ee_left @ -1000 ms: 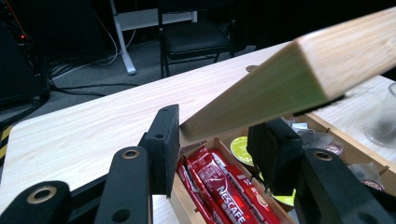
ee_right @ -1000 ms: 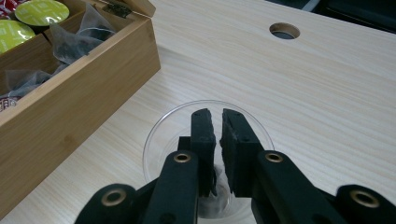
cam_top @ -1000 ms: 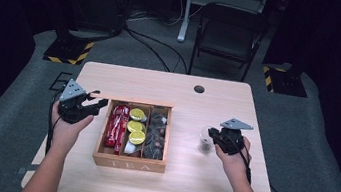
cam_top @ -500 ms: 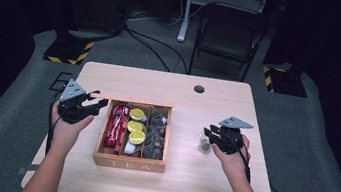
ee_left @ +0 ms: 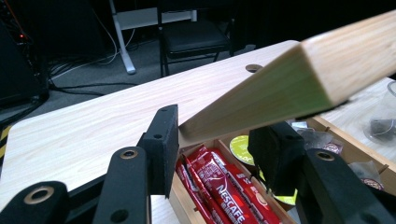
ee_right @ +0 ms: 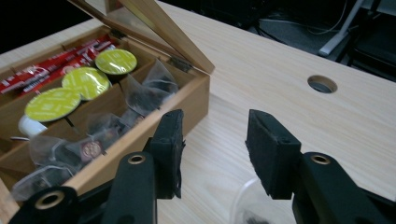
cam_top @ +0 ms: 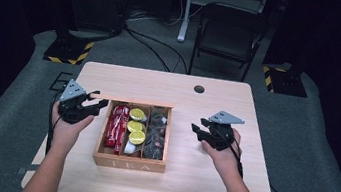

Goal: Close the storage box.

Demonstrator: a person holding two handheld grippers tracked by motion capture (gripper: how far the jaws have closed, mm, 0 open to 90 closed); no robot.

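A wooden tea box (cam_top: 129, 162) stands mid-table and holds red Nescafe sticks (cam_top: 116, 126), green-topped capsules (cam_top: 137, 126) and dark tea bags (cam_top: 156, 133). Its lid (cam_top: 129, 102) stands raised. In the left gripper view the lid's corner (ee_left: 280, 79) lies between the jaws of my left gripper (ee_left: 217, 149), which seems shut on it. To the right of the box, my right gripper (cam_top: 200, 131) is open and hovers low over a clear tea-bag pouch (ee_right: 245, 207) on the table. The same pouch (ee_left: 380, 122) appears beyond the box in the left gripper view.
The light wooden table (cam_top: 169, 88) has a round cable hole (cam_top: 199, 89) near its far edge. A black folding chair (cam_top: 227, 38) and cables stand on the floor behind it. Bare tabletop lies right of the box and in front of it.
My right gripper has slid a little left toward the box and now covers the pouch in the high view. My left gripper and the lid have stayed put.
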